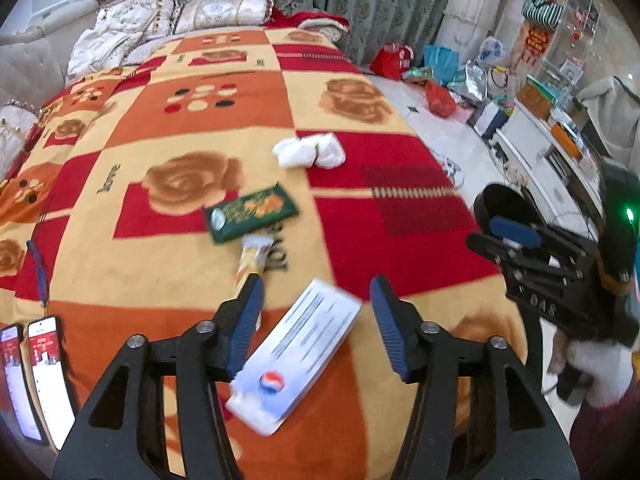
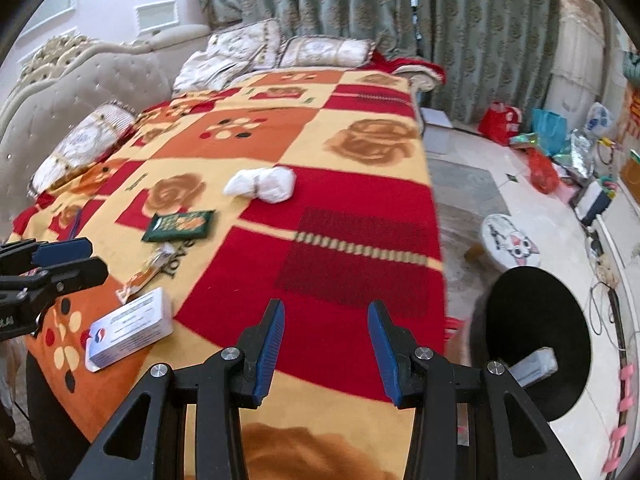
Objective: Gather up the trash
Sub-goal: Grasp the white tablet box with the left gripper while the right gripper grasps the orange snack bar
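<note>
Your left gripper point(image 1: 316, 308) spread wide over the flat white cardboard box point(image 1: 296, 354) on the red-and-orange patterned bed blanket point(image 1: 224, 120), gripping nothing, your right gripper point(image 2: 326, 336) empty and parted beside that box, green packet point(image 1: 251, 213), yellow wrapper point(image 1: 251, 258), crumpled white tissues point(image 1: 310, 150) lying beyond the box

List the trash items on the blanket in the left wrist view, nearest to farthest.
White box → yellow wrapper → green packet → crumpled white tissue.
</note>
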`<act>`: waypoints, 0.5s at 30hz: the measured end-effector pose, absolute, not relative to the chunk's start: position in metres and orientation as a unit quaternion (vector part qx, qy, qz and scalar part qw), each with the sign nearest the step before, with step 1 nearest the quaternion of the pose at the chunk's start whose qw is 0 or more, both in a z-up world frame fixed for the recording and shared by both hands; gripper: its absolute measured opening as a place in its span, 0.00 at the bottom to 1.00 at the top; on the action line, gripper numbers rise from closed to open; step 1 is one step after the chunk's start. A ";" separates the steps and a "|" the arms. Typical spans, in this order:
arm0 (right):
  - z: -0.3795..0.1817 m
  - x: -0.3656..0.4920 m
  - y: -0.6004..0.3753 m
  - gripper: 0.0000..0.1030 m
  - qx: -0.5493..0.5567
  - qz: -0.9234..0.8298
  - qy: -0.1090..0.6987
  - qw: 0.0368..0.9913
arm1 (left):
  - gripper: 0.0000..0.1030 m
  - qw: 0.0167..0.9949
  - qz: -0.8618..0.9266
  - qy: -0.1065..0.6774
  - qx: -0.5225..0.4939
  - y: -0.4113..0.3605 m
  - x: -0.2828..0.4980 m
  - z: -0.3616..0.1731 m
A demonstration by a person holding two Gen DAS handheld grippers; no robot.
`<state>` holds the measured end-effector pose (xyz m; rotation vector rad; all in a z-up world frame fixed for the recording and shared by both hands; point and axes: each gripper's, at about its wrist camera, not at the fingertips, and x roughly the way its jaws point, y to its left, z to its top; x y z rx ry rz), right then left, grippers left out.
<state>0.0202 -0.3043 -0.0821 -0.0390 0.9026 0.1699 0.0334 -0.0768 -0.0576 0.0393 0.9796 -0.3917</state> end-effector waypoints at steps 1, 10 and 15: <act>-0.085 0.022 -0.299 0.40 -0.021 0.090 0.441 0.893 | 0.59 0.859 -0.192 0.474 0.023 -0.072 0.030 -0.062; -0.095 0.035 -0.272 0.40 -0.025 0.120 0.456 0.882 | 0.61 0.829 -0.213 0.511 0.077 -0.068 0.014 -0.102; -0.097 0.040 -0.266 0.41 -0.024 0.128 0.463 0.877 | 0.61 0.821 -0.217 0.521 0.083 -0.081 0.026 -0.119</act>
